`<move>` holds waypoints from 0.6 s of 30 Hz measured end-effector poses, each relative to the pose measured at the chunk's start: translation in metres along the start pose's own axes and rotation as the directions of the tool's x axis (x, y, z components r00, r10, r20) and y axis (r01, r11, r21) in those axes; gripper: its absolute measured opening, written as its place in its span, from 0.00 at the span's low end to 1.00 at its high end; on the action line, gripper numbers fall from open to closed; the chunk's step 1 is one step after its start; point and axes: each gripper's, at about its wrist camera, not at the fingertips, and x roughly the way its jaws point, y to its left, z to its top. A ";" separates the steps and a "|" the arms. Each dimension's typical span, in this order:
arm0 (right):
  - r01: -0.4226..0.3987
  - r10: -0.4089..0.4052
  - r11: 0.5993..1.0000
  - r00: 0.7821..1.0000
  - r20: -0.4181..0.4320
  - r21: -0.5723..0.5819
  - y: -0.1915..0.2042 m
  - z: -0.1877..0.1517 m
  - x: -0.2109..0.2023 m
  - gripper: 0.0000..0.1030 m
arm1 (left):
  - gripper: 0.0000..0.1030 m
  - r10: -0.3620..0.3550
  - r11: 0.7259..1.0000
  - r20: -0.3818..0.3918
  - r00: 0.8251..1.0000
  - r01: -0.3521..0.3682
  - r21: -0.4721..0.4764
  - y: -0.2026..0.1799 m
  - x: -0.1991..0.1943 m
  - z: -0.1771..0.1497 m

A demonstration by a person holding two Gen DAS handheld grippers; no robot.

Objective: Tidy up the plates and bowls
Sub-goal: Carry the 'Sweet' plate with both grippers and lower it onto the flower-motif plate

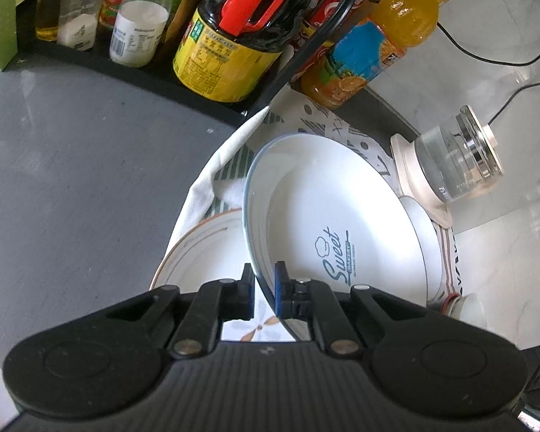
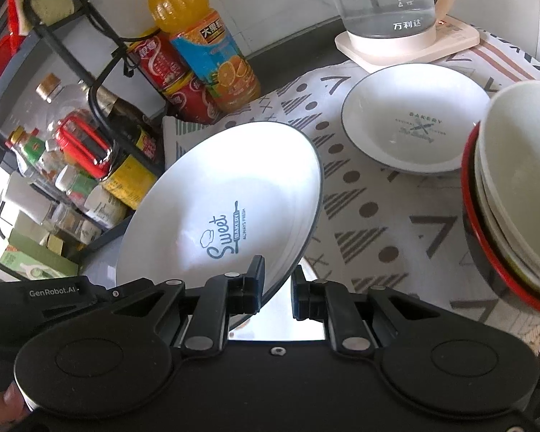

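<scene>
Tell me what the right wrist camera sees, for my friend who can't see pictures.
The right tongs pinch the rim of a tilted white plate printed "Sweet Bakery", held above a patterned cloth. Behind it a smaller plate lies on the cloth, bowls are stacked at the right, and an orange juice bottle stands behind.

Glossy glazed plate (image 2: 226, 194); matt patterned cloth (image 2: 370, 212).
</scene>
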 end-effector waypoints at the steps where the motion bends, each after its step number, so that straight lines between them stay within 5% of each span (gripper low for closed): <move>1: 0.001 -0.001 1.000 1.000 -0.001 -0.001 0.000 -0.003 -0.001 0.13 | 0.07 -0.001 1.000 -0.003 1.000 0.001 0.000 0.001 -0.001 -0.003; 18: 0.001 -0.001 0.999 1.000 -0.018 -0.039 -0.007 -0.040 -0.017 0.13 | 0.08 0.007 1.000 -0.036 0.999 -0.007 0.005 0.017 -0.017 -0.041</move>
